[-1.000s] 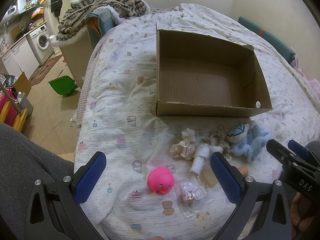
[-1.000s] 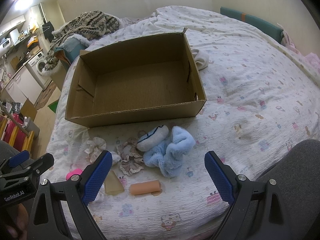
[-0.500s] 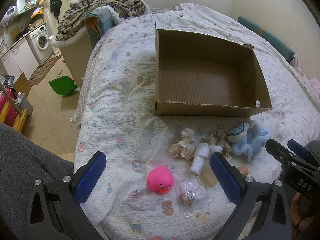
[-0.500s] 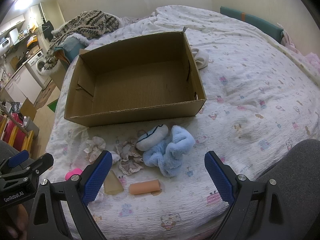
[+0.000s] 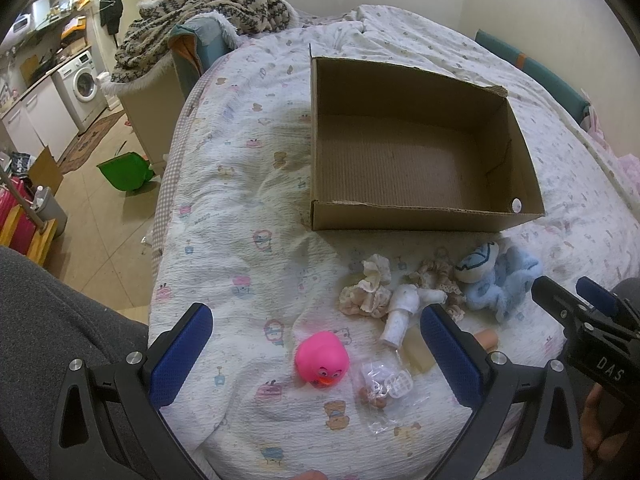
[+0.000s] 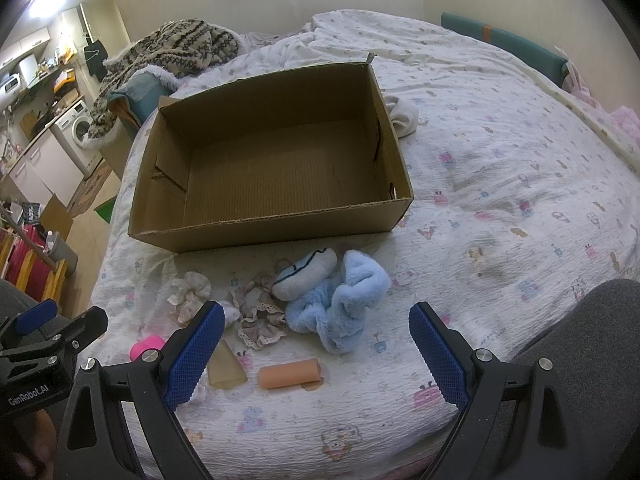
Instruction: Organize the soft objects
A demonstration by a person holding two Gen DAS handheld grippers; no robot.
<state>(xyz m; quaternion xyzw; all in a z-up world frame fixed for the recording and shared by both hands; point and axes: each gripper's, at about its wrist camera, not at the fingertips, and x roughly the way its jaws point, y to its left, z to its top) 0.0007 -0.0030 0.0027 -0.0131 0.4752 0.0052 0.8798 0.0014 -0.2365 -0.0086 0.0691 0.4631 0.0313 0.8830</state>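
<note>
Two grippers hung over a pile of soft things on the bed, both with jaws spread wide and holding nothing.

The left gripper [image 5: 316,342] hovered above the pink rubber duck [image 5: 322,360], which sat on the printed bedspread [image 5: 240,200] beside a clear plastic packet [image 5: 384,384]. The right gripper [image 6: 316,348] was poised over a peach-coloured roll [image 6: 289,373], with a fluffy blue sock [image 6: 340,308] just beyond it and a white rolled sock [image 6: 306,274] resting against that. To their left lay a frilly beige scrunchie [image 6: 260,320] and a cream scrunchie [image 6: 191,294], near each other but apart. The cardboard box [image 6: 256,224] stood open just behind the pile, nothing inside it. A white cloth [image 6: 404,118] lay against the box's far right side.
</note>
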